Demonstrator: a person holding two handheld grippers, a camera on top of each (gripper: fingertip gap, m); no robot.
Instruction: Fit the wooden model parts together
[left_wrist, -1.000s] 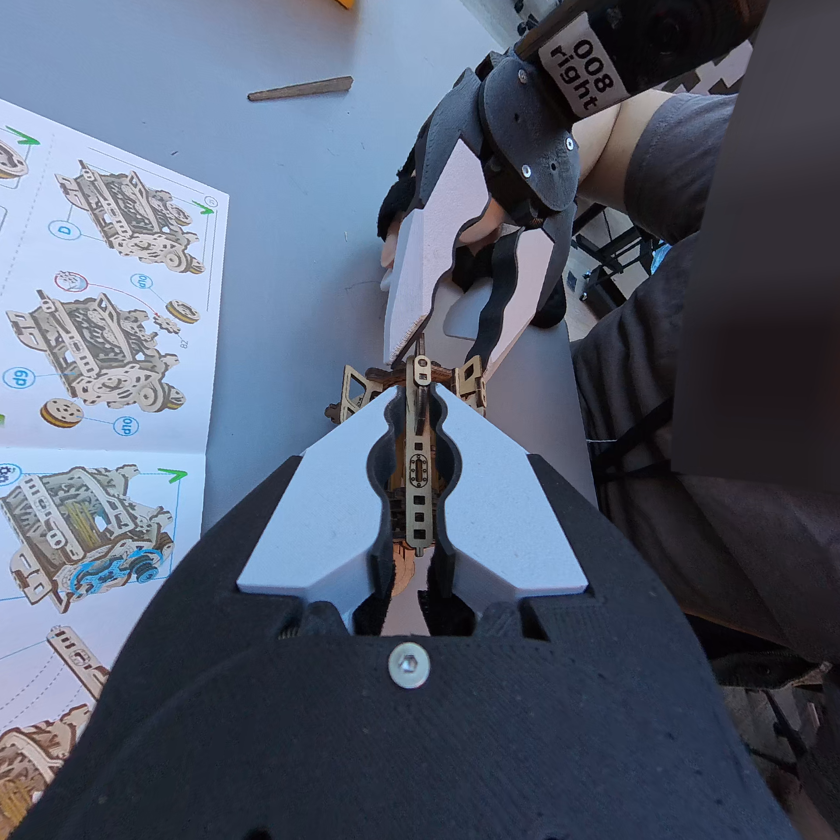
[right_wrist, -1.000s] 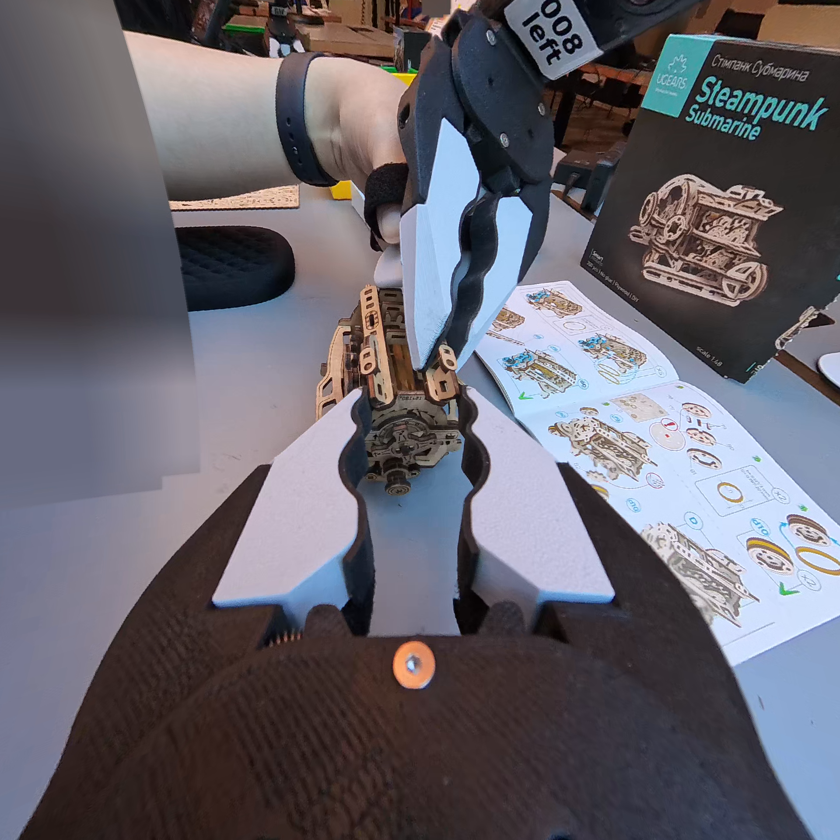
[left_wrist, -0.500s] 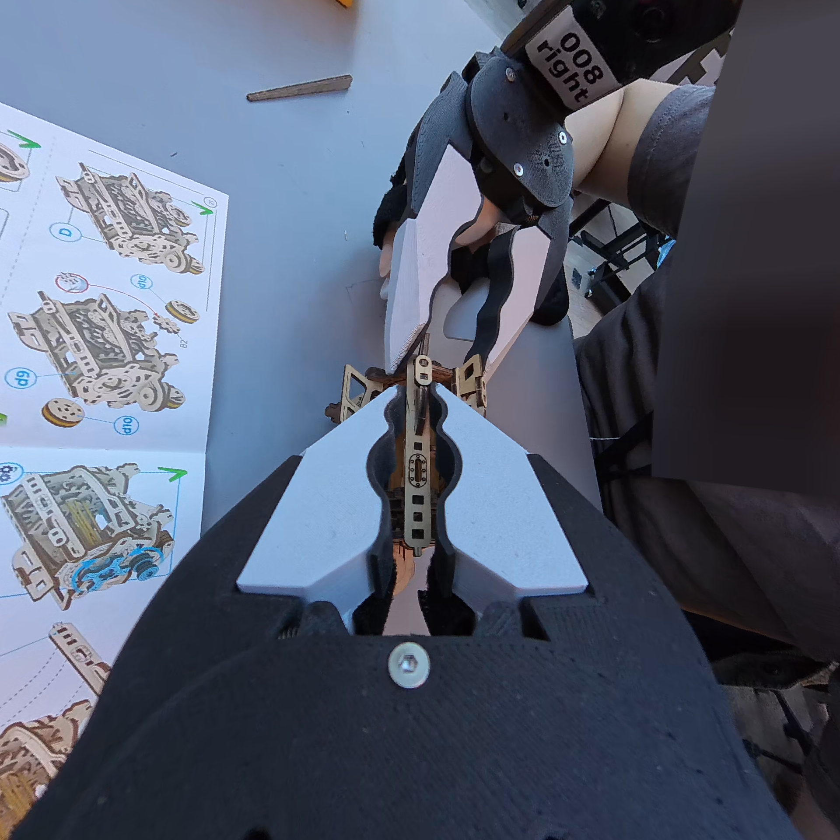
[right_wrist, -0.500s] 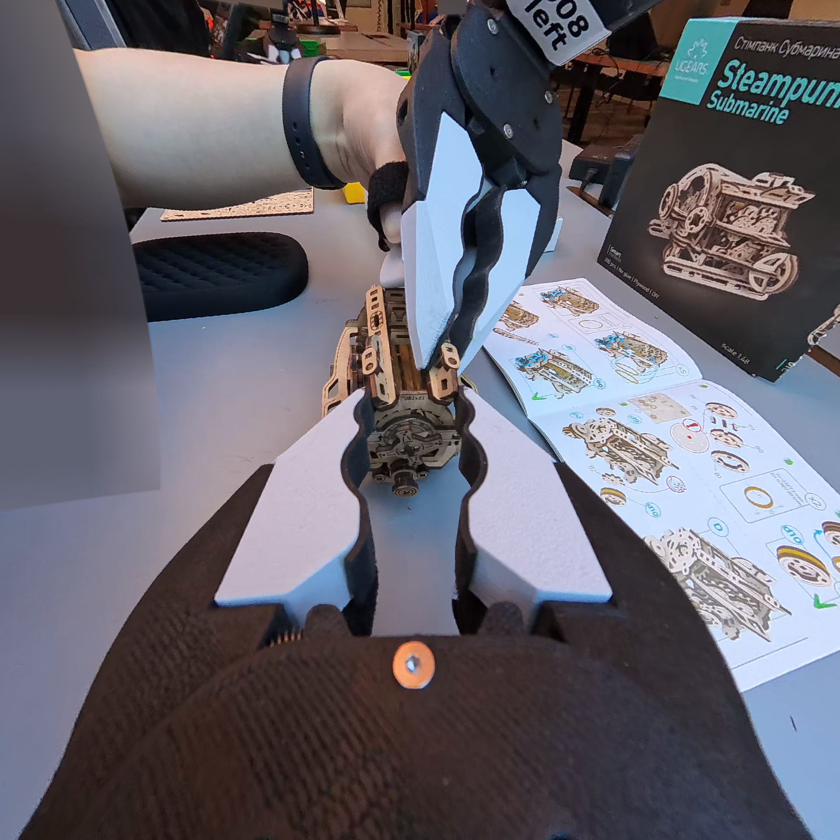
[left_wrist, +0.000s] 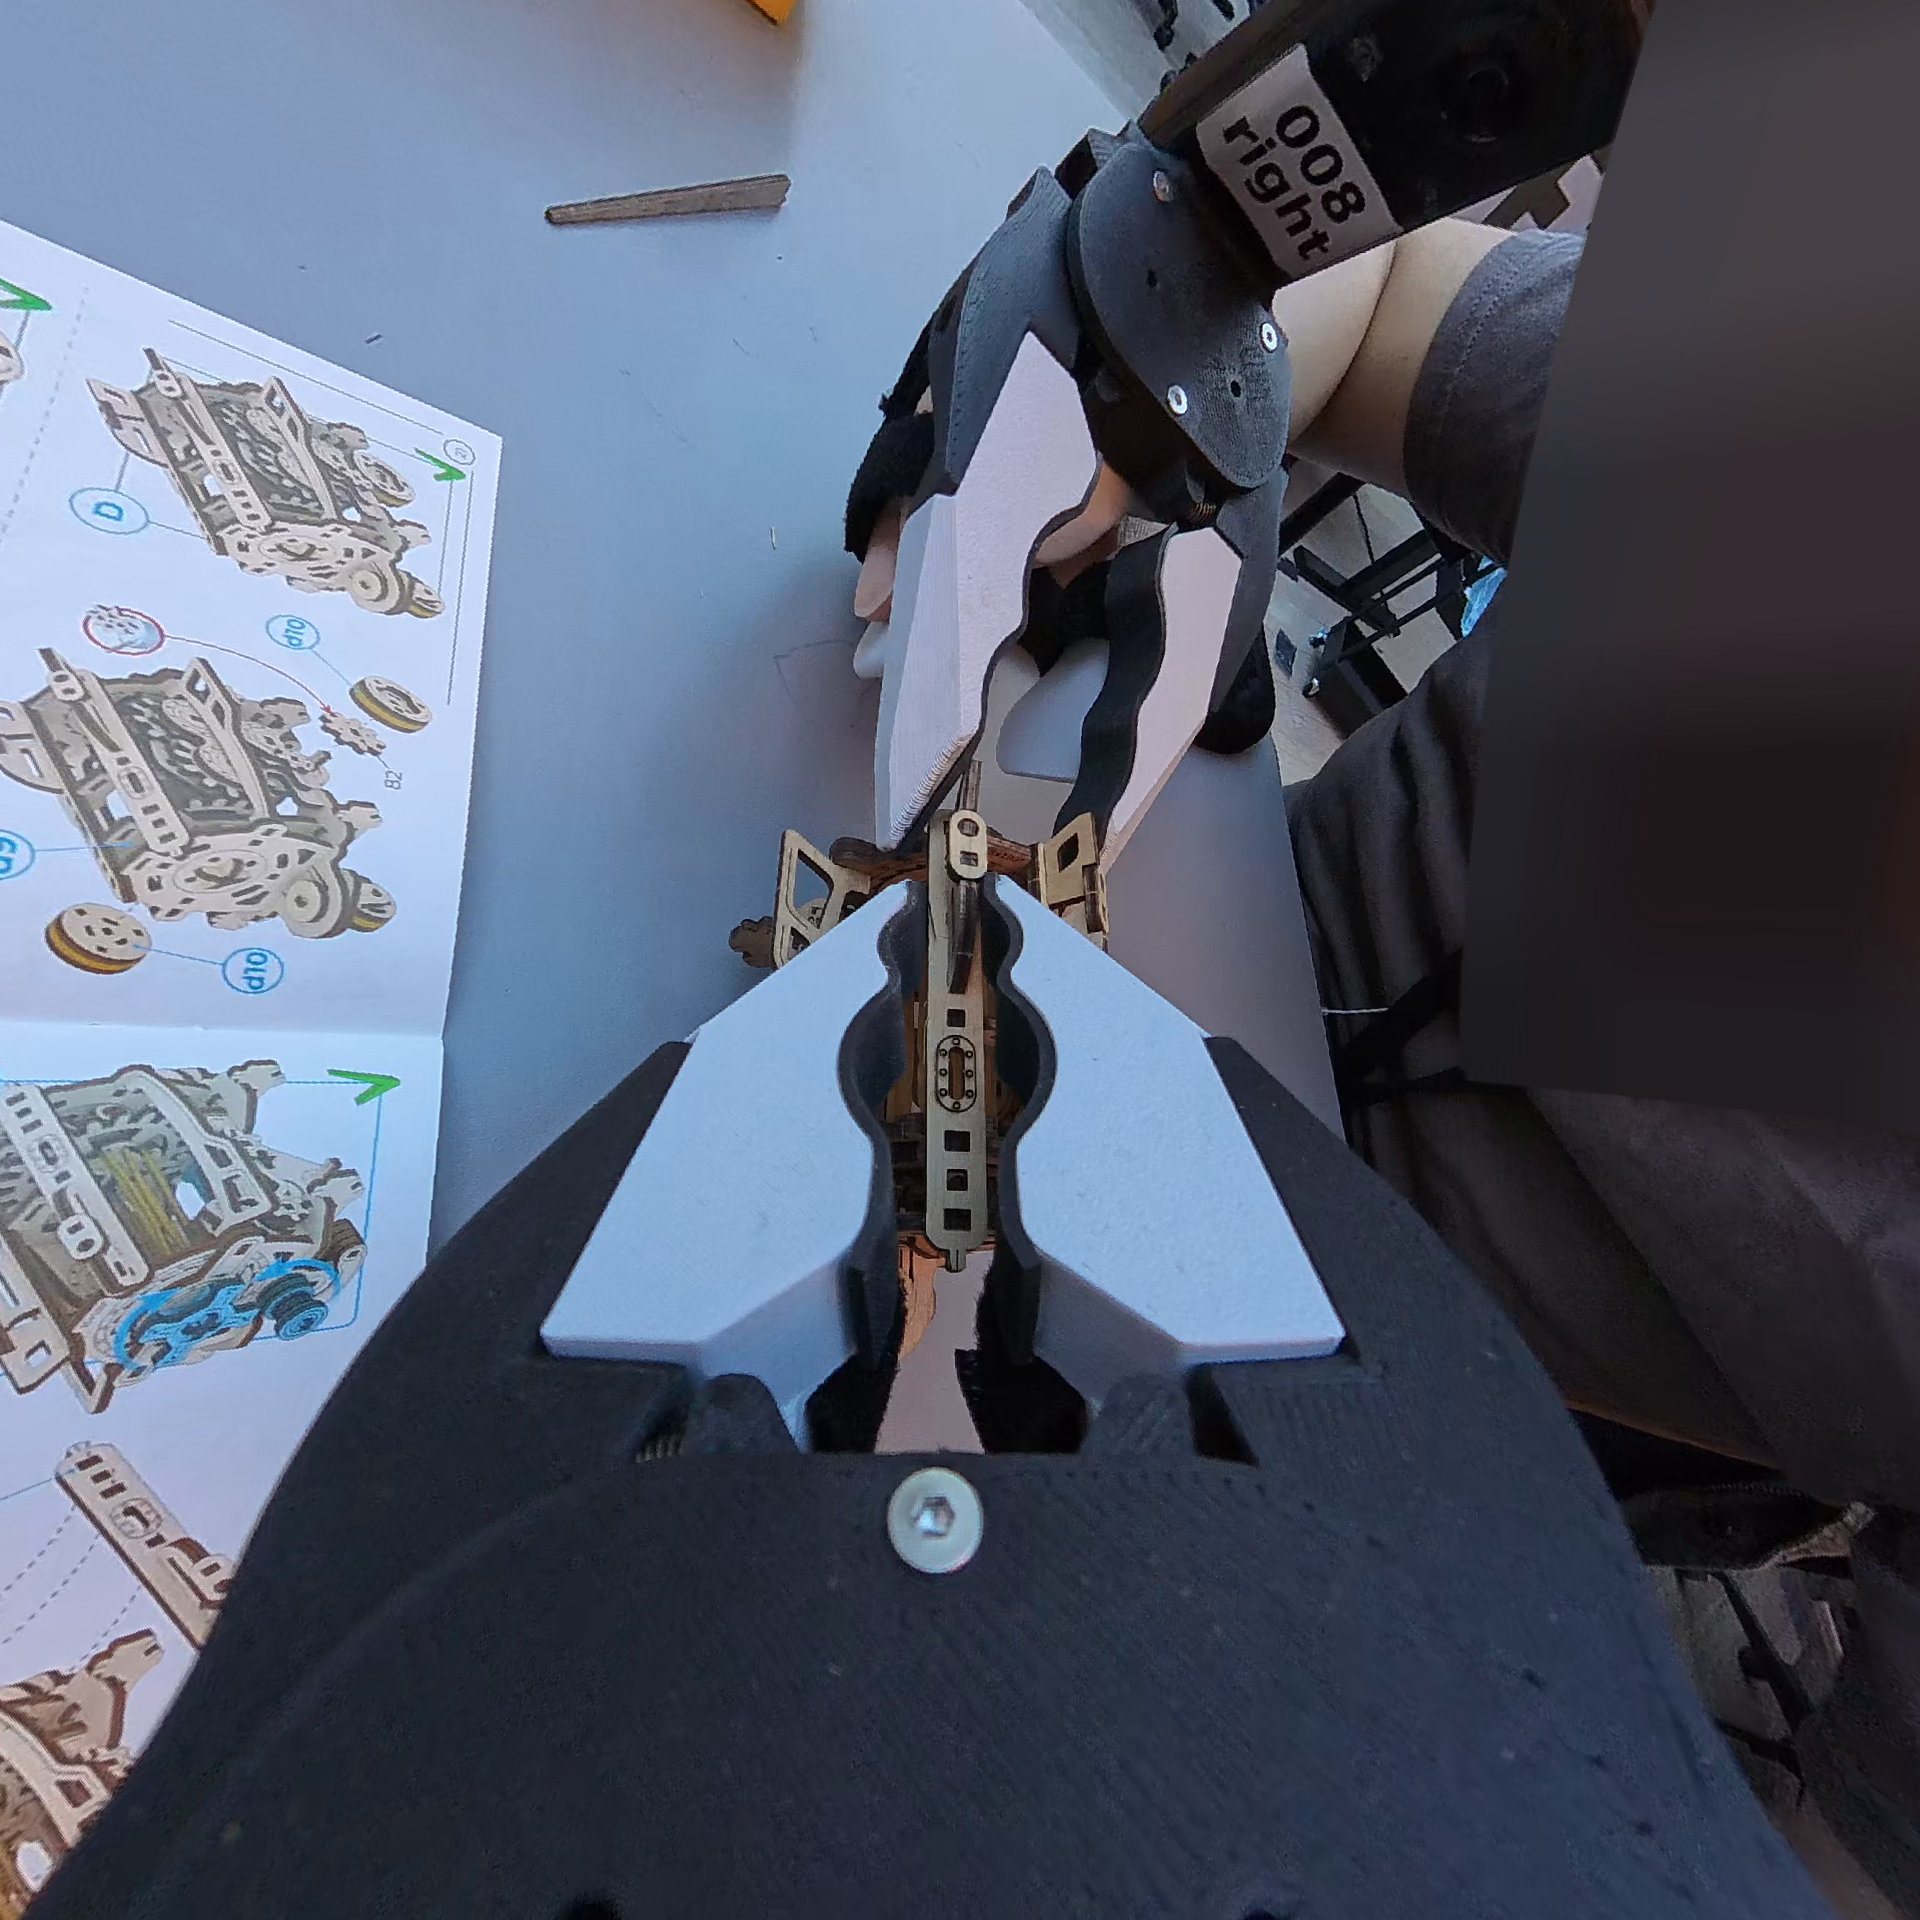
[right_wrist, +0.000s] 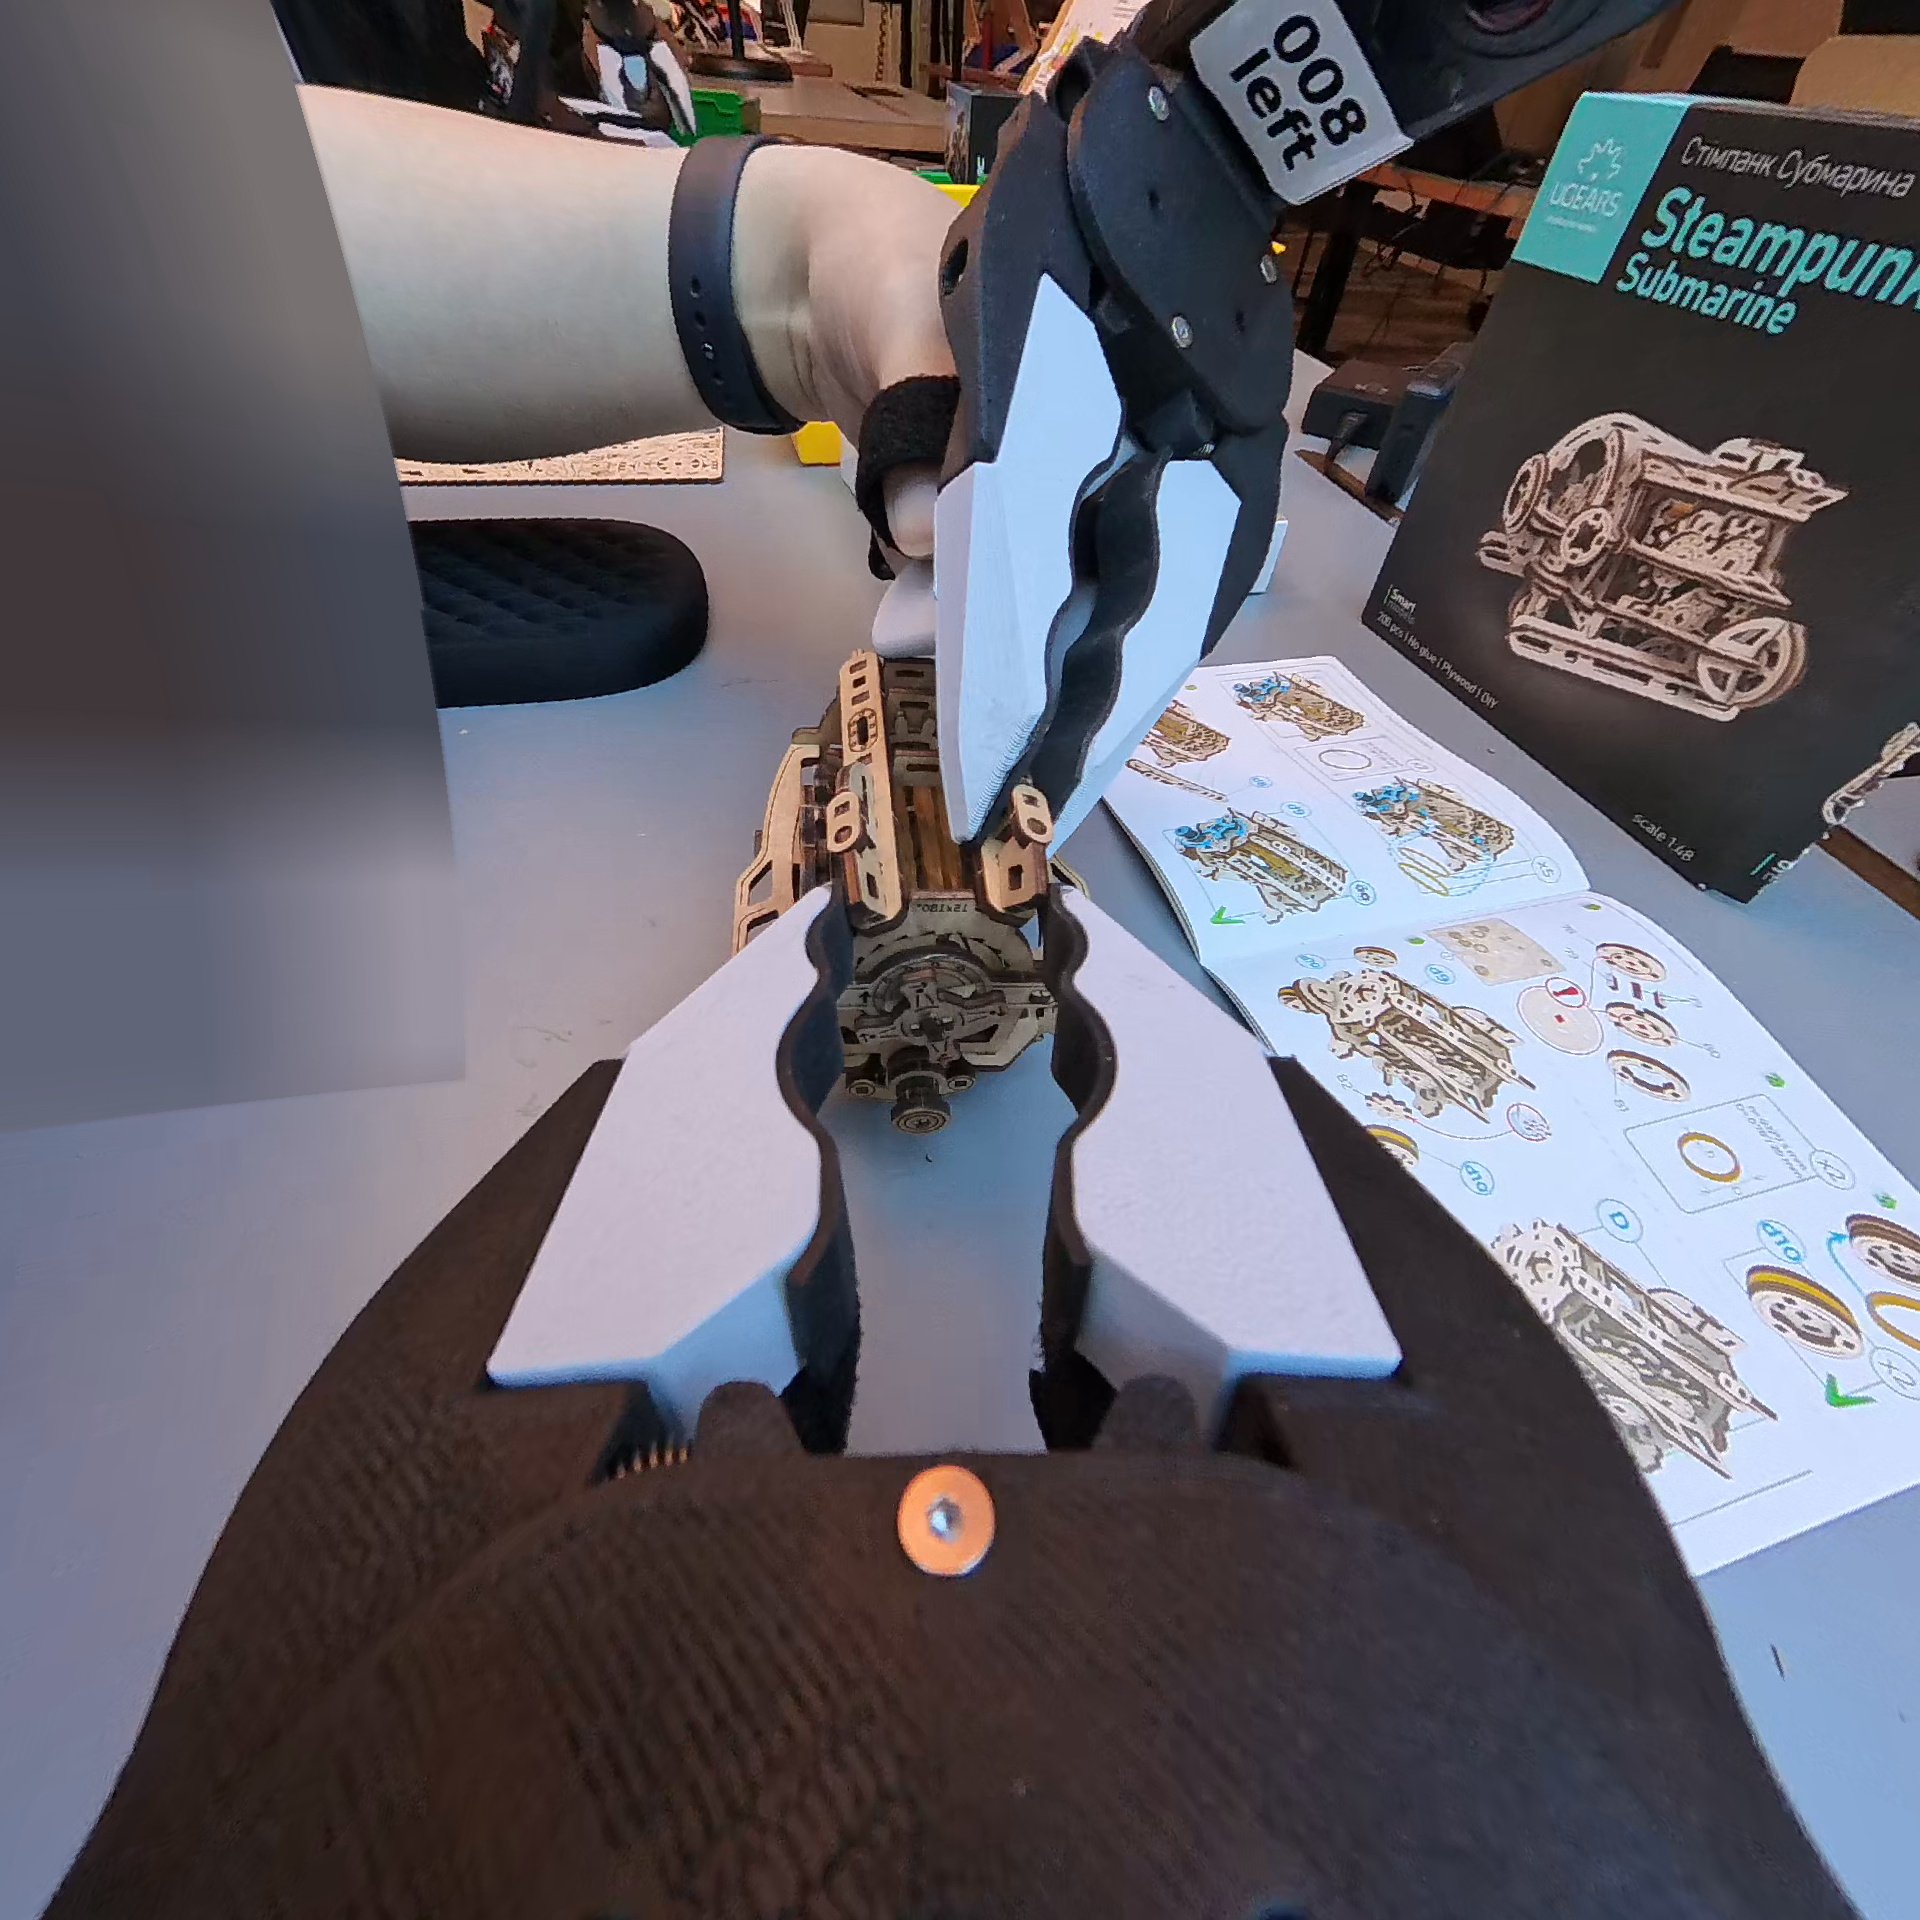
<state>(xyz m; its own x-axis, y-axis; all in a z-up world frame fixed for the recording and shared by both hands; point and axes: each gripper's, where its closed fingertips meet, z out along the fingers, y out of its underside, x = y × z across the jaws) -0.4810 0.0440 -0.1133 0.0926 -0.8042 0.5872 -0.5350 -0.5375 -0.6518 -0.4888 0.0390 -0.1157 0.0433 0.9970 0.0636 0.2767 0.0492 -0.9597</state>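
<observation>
- Wooden model (right_wrist: 935, 935) sat on the grey counter (right_wrist: 582, 831), partly built, gear end facing the right wrist camera.
- Right gripper (right_wrist: 940, 940) had its jaws set wide around the model's near end, both pads against its sides, so it held the body.
- Left gripper (right_wrist: 1013, 821) came down from above, tips pinched nearly together on a thin perforated wooden strip (left_wrist: 954, 1049) at the top of the model.
- In the left wrist view the strip ran upright in the narrow slot between the left gripper (left_wrist: 951, 914) pads; the right gripper (left_wrist: 1023, 790) showed beyond it, tips at the model's far end.
- Instruction booklet (right_wrist: 1507, 1060) lay open on the counter just beside the model.
- Dark kit box (right_wrist: 1683, 499) stood upright behind the booklet.
- Black padded rest (right_wrist: 551, 603) lay behind the model on the other side.
- Loose wooden stick (left_wrist: 665, 200) lay well apart on the counter.
</observation>
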